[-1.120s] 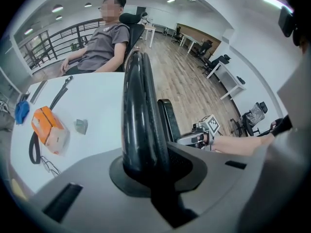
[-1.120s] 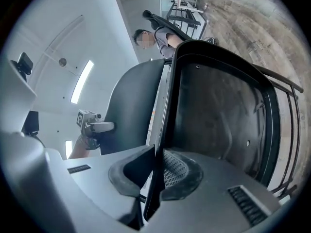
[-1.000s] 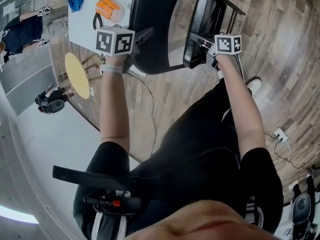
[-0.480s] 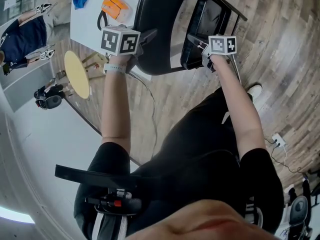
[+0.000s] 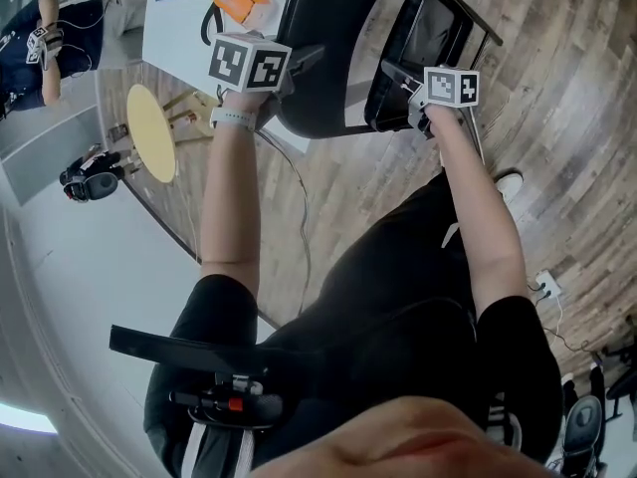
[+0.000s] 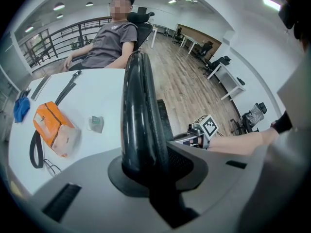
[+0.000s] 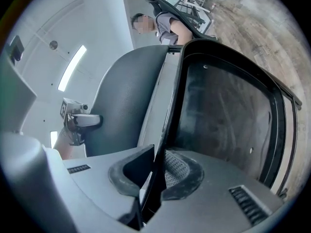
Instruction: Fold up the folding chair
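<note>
Beside the white desk [image 5: 179, 28], the glossy black folding chair [image 5: 328, 48] stands: left gripper [image 5: 299, 63] fingers opening around its backrest [image 6: 138, 106] top, right gripper [image 5: 403, 80] fingers pinching the tipped-up seat [image 7: 223, 115] rim, seat just apart from backrest.

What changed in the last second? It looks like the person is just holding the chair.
Very little. The right gripper, jaws shut on the seat, edged left in the head view, bringing the seat slightly nearer the backrest. The left gripper has its jaws opening, with the backrest's top edge between them. Nothing was let go; the table stayed put.
</note>
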Motion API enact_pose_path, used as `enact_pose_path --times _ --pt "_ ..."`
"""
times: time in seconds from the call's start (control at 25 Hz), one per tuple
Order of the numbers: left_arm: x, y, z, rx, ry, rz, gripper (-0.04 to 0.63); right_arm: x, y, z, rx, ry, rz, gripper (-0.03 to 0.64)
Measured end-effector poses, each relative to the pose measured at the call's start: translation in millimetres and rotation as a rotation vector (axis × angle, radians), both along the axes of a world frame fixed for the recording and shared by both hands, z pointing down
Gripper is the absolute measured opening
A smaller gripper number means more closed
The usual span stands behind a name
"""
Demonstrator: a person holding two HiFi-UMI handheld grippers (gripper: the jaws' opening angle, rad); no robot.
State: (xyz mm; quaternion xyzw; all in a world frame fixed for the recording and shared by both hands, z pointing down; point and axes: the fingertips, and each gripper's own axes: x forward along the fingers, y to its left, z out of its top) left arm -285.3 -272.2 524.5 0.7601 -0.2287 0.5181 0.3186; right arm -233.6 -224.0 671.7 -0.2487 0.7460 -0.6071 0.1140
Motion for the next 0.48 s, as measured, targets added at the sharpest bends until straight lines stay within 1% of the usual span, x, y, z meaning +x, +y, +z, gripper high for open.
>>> enact_pose_path --times 0.08,0.12,0.16,0.24,0.28,0.36,0.48 --pt "1 0 -1 0.007 0.012 0.005 0.085 1 0 -2 0.038 0.018 0.006 0.04" --pt "2 1 -3 0.016 0.025 0.005 0.1 2 1 -4 0.051 0.017 0.01 0.058" --pt "2 0 -5 0.027 0.045 -0.002 0.149 5 3 -7 0.055 0.008 0.013 0.103" --pt "-2 -6 -16 0.06 0.1 -0.046 0.205 16 8 -11 0.055 0.013 0.023 0.175" --pt "-6 -12 -23 0.09 0.125 -0.077 0.217 26 10 -11 0.061 0.04 0.03 0.192" --pt "-17 -25 -41 0.183 0.15 -0.128 0.221 53 17 -9 0.091 0.126 0.045 0.196" --pt "-33 -24 -66 0.322 0.139 -0.184 0.229 98 38 -19 0.165 0.233 0.071 0.195"
